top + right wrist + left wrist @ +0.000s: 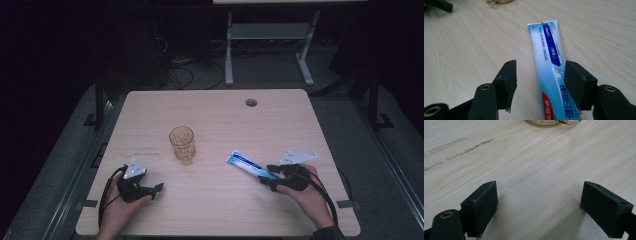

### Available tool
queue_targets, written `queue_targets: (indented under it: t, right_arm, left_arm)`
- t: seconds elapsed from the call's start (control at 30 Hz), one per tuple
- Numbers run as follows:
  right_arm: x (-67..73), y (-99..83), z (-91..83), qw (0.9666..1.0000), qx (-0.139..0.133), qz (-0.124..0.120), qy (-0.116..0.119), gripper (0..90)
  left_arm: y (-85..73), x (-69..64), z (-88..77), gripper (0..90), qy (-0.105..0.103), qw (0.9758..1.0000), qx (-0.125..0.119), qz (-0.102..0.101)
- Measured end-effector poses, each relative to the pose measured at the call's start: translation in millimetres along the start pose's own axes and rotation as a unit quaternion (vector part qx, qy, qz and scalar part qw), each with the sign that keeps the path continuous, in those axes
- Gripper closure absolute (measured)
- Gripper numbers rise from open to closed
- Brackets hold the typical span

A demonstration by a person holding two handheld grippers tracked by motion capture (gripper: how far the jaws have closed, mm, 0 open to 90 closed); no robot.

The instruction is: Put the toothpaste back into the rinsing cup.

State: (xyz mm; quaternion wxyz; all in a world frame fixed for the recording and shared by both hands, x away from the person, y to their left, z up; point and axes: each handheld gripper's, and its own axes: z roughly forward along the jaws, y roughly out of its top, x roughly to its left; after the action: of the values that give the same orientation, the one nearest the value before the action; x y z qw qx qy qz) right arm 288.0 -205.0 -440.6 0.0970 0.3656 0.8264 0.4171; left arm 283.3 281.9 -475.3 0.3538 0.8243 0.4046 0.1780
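I see the right gripper (539, 85) with jaws spread astride the toothpaste tube (549, 70), which lies flat on the table (220, 200); the left gripper (539, 207) rests spread wide, nothing between.

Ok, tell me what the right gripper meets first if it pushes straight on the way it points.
Probably nothing new: the right gripper already straddles the toothpaste tube, jaws open, so it would slide along that tube over the table.
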Motion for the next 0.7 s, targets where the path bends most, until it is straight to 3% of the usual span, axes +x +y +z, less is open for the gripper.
queue_targets:
  t: [0.7]
  right_arm:
    - [-3.0, 27.6, 25.7, 0.9996, 0.023, -0.018, 0.000, 40.6]
  left_arm:
    - [0.1, 0.0, -0.2, 13.2, 0.000, 1.0000, 0.001, 0.000]
